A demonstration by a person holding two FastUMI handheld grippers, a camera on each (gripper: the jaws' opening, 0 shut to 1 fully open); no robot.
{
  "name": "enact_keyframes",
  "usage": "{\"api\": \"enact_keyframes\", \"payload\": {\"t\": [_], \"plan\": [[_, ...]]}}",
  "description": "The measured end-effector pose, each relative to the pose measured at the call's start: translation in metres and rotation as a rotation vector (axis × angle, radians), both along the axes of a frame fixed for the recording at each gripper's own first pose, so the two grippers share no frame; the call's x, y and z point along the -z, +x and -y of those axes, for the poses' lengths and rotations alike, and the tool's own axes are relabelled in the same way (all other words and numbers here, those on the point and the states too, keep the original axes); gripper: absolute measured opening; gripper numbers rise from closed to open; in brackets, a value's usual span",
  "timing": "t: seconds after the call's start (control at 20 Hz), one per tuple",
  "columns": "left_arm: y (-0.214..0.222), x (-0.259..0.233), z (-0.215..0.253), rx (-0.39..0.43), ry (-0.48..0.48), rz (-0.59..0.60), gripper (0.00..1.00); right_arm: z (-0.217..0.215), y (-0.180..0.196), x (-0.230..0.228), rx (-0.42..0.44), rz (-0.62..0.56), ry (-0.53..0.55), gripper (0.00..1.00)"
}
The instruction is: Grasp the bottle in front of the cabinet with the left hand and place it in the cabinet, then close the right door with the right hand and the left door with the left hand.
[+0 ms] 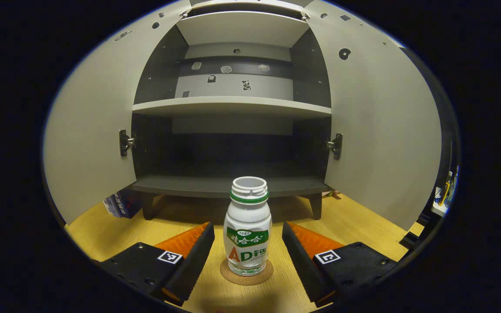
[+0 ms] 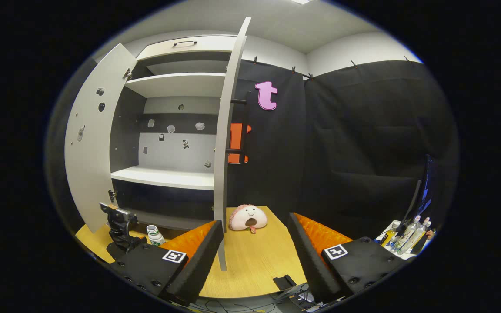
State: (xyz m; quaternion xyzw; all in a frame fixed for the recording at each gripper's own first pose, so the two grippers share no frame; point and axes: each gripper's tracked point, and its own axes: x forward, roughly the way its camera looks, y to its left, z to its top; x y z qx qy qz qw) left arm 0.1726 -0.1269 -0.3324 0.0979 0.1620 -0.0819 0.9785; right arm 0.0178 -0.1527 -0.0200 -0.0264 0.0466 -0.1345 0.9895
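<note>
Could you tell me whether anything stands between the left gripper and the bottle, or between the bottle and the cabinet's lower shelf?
Nothing visible does. The bottle stands on a coaster between the open fingers of the left gripper, untouched. Both cabinet doors are swung wide and the lower shelf behind it looks bare.

black cloth wall, white ceiling, wooden table, overhead light.
</note>
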Motion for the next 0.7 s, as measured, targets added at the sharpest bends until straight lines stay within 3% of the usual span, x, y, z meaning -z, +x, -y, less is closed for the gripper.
{"api": "enact_keyframes", "payload": {"t": [0.15, 0.2, 0.25, 0.35, 0.5, 0.7], "plan": [[0.007, 0.020, -0.007, -0.017, 0.001, -0.023, 0.95, 0.007, 0.001, 0.003, 0.019, -0.014, -0.012, 0.98], [0.008, 0.025, -0.007, -0.016, -0.007, -0.035, 0.96, 0.010, 0.001, 0.005, 0.028, -0.019, -0.023, 0.91], [0.010, 0.028, -0.008, -0.015, -0.011, -0.039, 0.96, 0.012, 0.000, 0.005, 0.033, -0.023, -0.036, 0.98], [0.013, 0.033, -0.008, -0.009, -0.013, -0.043, 0.95, 0.016, 0.000, 0.010, 0.043, -0.033, -0.050, 0.98], [0.014, 0.031, -0.004, 0.000, -0.015, -0.055, 0.78, 0.017, 0.004, 0.013, 0.043, -0.034, -0.051, 0.99], [0.011, 0.007, -0.006, 0.014, -0.006, -0.067, 0.77, 0.012, 0.010, 0.012, 0.023, -0.019, -0.065, 0.99]]}}
